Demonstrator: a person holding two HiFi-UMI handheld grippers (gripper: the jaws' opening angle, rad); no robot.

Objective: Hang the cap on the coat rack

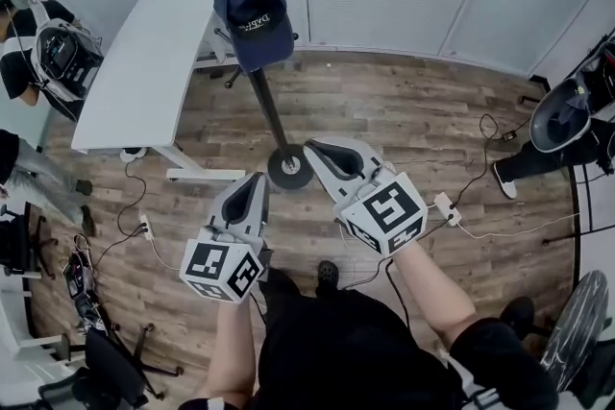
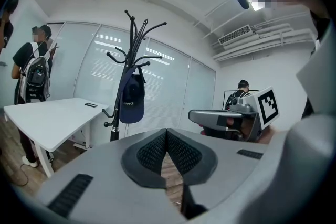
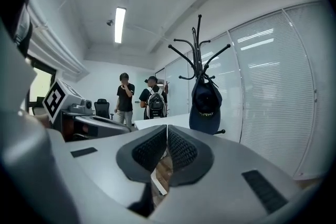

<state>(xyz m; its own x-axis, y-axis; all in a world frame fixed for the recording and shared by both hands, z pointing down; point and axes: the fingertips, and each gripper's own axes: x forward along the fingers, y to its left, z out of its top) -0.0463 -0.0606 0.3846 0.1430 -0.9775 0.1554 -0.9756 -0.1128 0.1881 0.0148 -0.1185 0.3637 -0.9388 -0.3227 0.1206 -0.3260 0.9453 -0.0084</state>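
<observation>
A navy cap (image 1: 253,12) hangs on the black coat rack (image 1: 271,110), its brim pointing down. The same cap (image 2: 131,99) shows in the left gripper view on the rack (image 2: 129,60), and the cap (image 3: 205,106) shows in the right gripper view below the rack's hooks (image 3: 199,50). My left gripper (image 1: 254,188) is shut and empty, low and short of the rack's round base (image 1: 289,168). My right gripper (image 1: 332,155) is shut and empty too, just right of the base. Both grippers are well clear of the cap.
A white desk (image 1: 154,53) stands left of the rack. Cables and a power strip (image 1: 446,207) lie on the wood floor. People stand at the far left (image 1: 38,48) and a person sits at the right (image 1: 567,120). White blinds line the far wall.
</observation>
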